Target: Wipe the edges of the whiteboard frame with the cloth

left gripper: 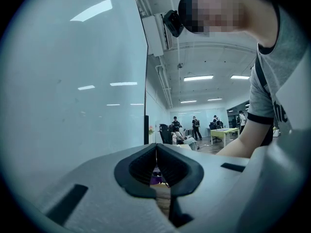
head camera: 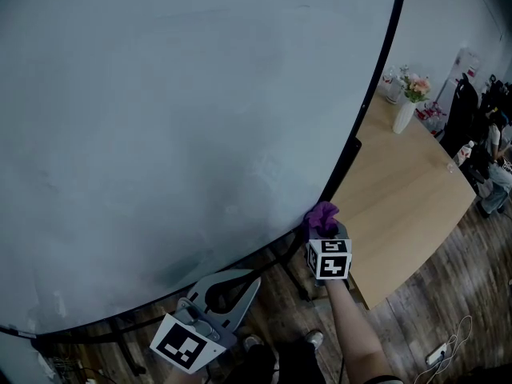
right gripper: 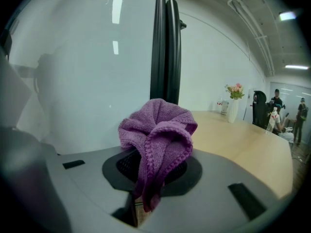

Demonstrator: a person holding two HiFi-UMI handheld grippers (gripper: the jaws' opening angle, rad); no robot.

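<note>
Purple knitted cloth (right gripper: 158,140) is bunched in the right tool (right gripper: 154,176), whose jaws are pinched on its lower folds so that the bulk puffs out above them. In the head view the cloth lies against the thin black whiteboard frame (head camera: 376,78), at the lower right stretch where the side edge bends toward the bottom rail. Whether it presses on the frame cannot be told.

From the cloth the edge runs up and away, with the pale whiteboard surface (head camera: 176,118) on its left and the light wooden desk (head camera: 400,198) on its right. The desk's top is bare on the near side, and a white vase of flowers (head camera: 406,112) stands at the far end, close to the frame. A black rounded post (right gripper: 171,47) rises just behind the edge.

The left tool (head camera: 253,278) is held low beneath the bottom rail — jaws pressed together, gripping nothing — over the dark plank floor (head camera: 448,294).
</note>
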